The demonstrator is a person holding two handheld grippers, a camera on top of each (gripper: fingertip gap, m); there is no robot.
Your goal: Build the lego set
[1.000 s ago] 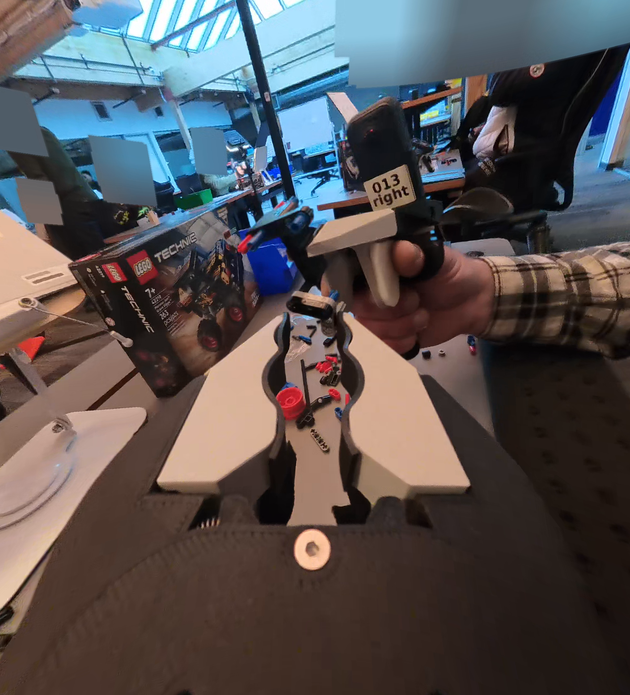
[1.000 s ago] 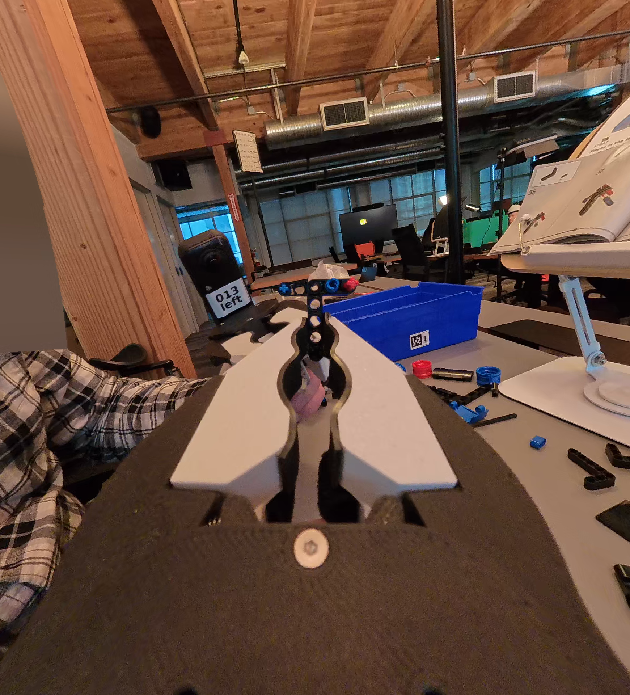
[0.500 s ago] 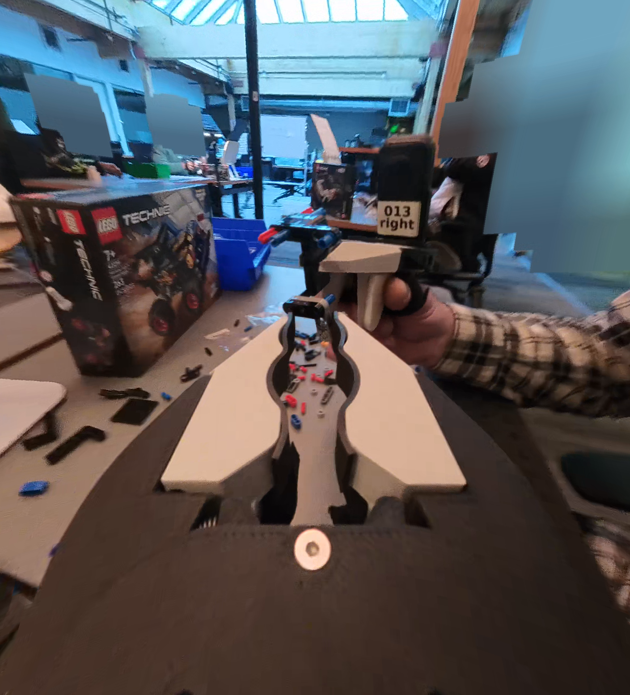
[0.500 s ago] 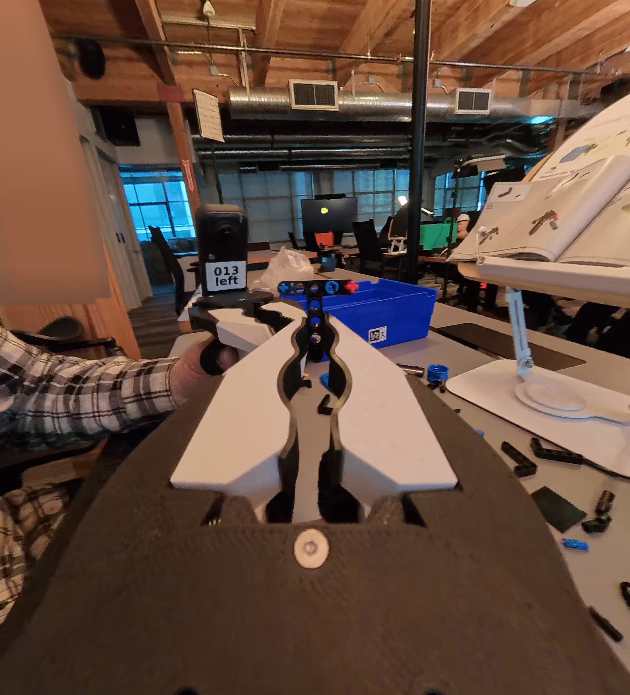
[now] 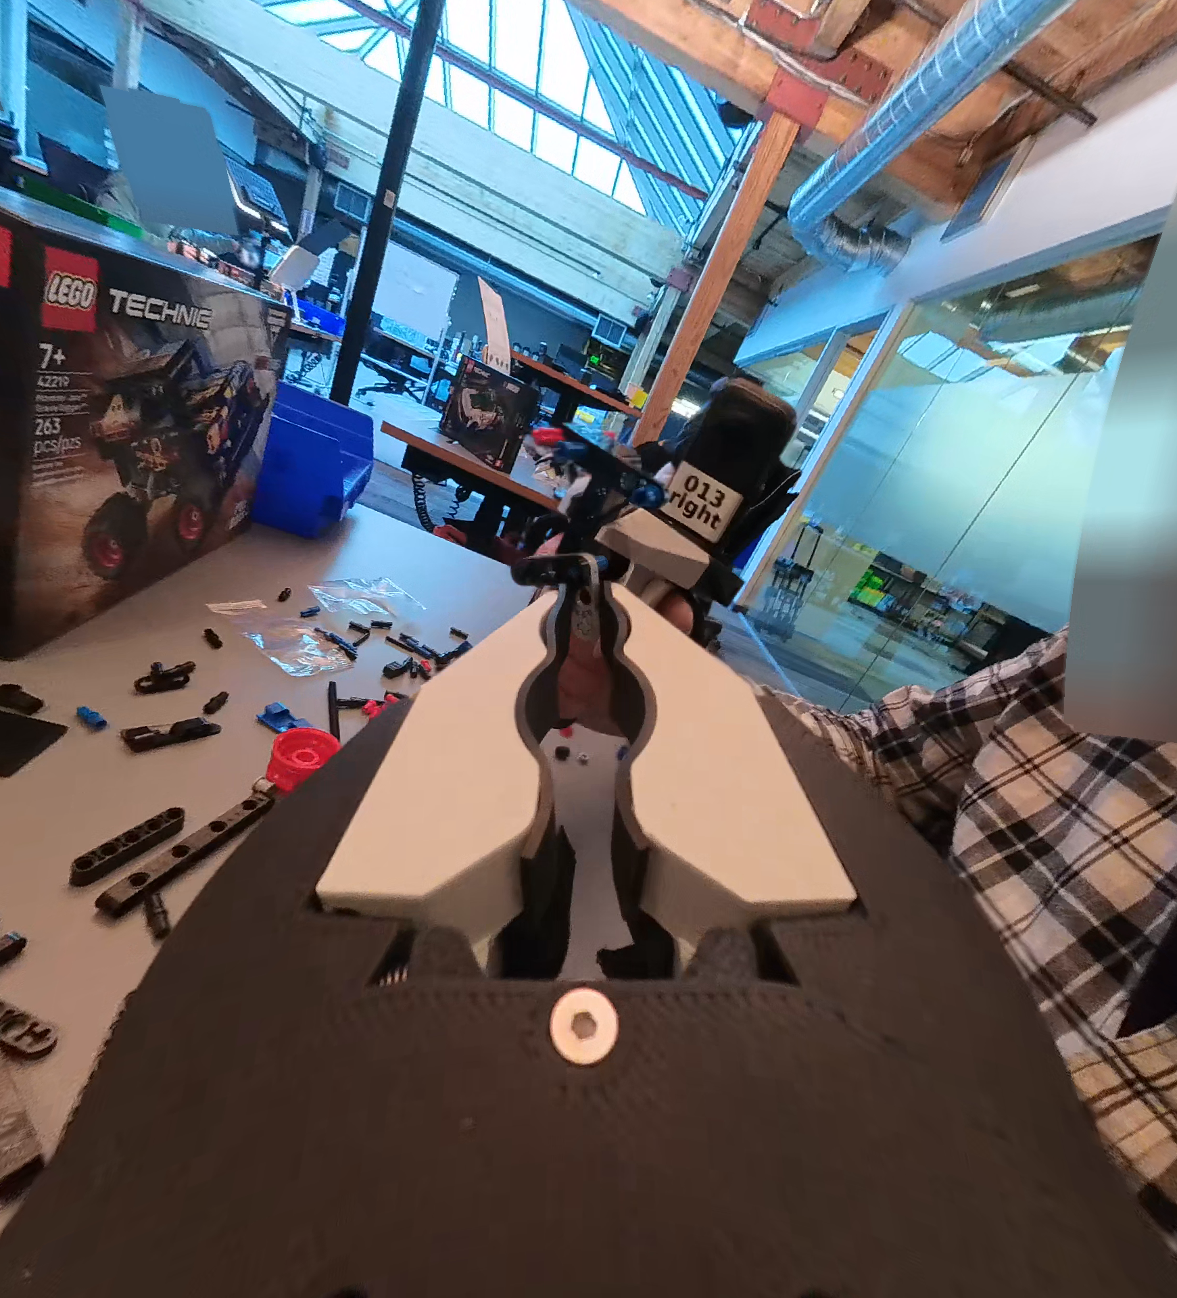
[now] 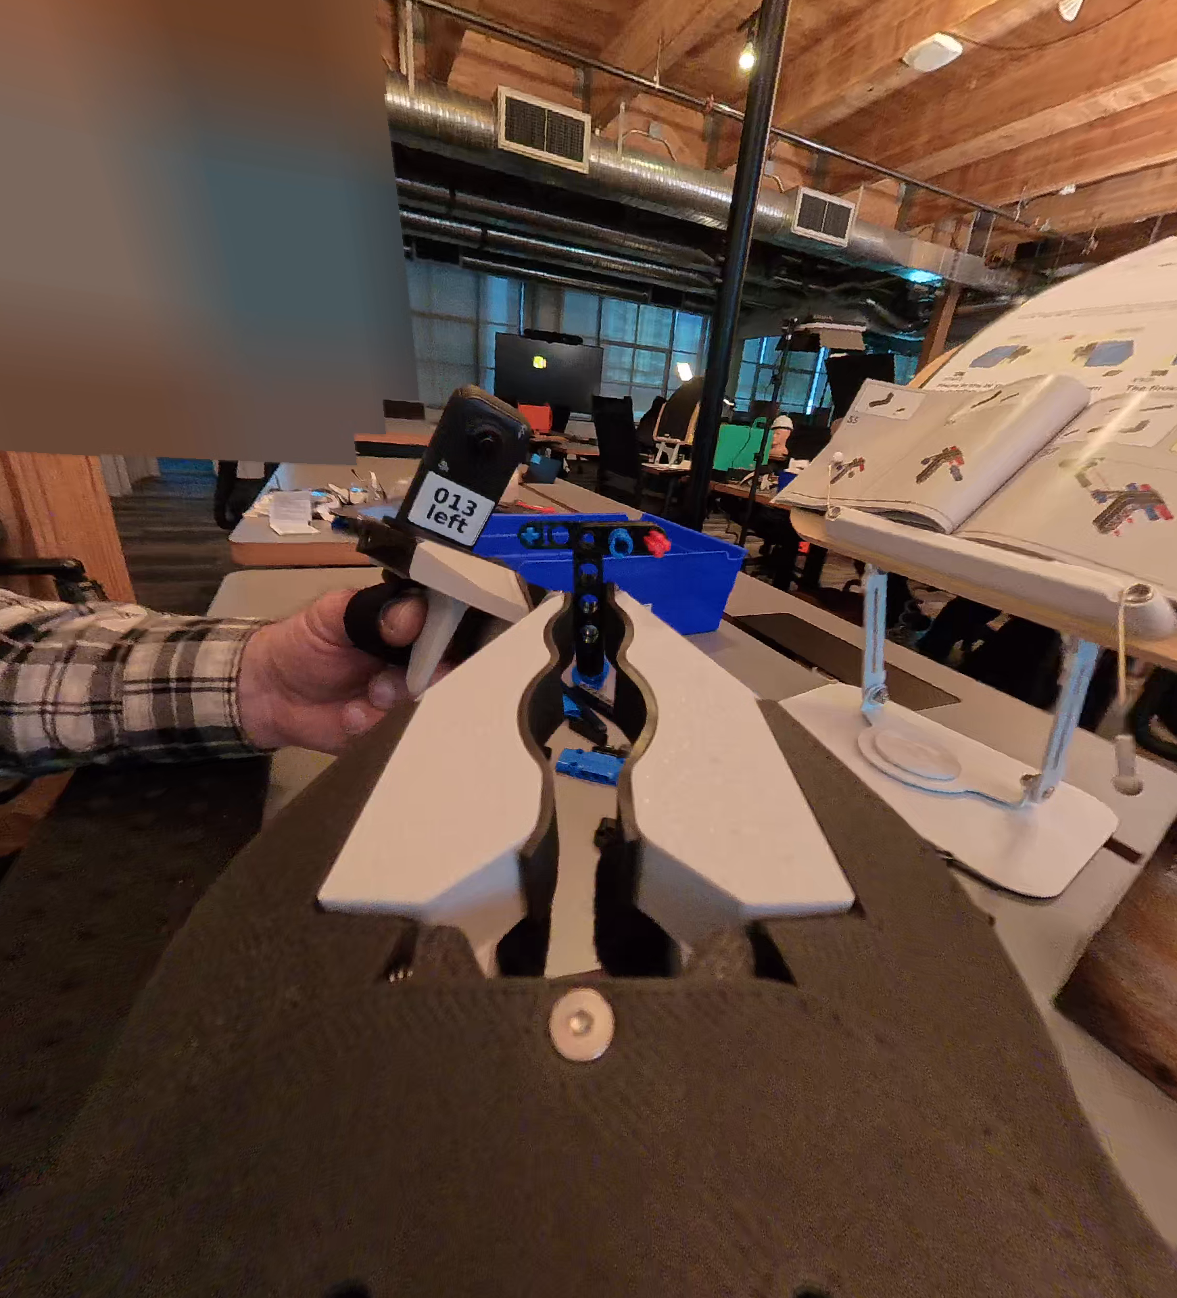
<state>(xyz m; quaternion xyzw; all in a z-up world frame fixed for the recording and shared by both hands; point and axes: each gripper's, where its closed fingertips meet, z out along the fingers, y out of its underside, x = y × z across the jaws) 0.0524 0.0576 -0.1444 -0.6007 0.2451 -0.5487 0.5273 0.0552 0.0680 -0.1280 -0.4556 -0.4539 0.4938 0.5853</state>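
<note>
My right gripper [image 6: 589, 604] is shut on the stem of a black T-shaped beam assembly [image 6: 587, 555] and holds it upright above the table. Its crossbar carries blue pins and a red pin. My left gripper [image 5: 582, 597] is shut on a small black piece [image 5: 551, 567] that sticks out to the left of its tips. In the left wrist view the right gripper [image 5: 669, 541] and its assembly [image 5: 596, 463] sit just beyond my left fingertips. In the right wrist view the left gripper [image 6: 459, 562], held by a hand, is left of the assembly and apart from it.
A Lego box [image 5: 94, 435] stands at the left, with a blue bin [image 5: 311, 456] behind it. Loose black beams [image 5: 150, 843], a red hub [image 5: 301, 755] and plastic bags [image 5: 290, 639] lie on the grey table [image 5: 44, 808]. An open instruction booklet [image 6: 993, 477] rests on a white stand [image 6: 979, 829]. Left and right tips are no more than a few centimetres apart.
Both grippers stayed shut on their pieces. The left gripper swung from right behind the assembly to its left side. Both views turned and tilted, and the assembly stayed upright.
</note>
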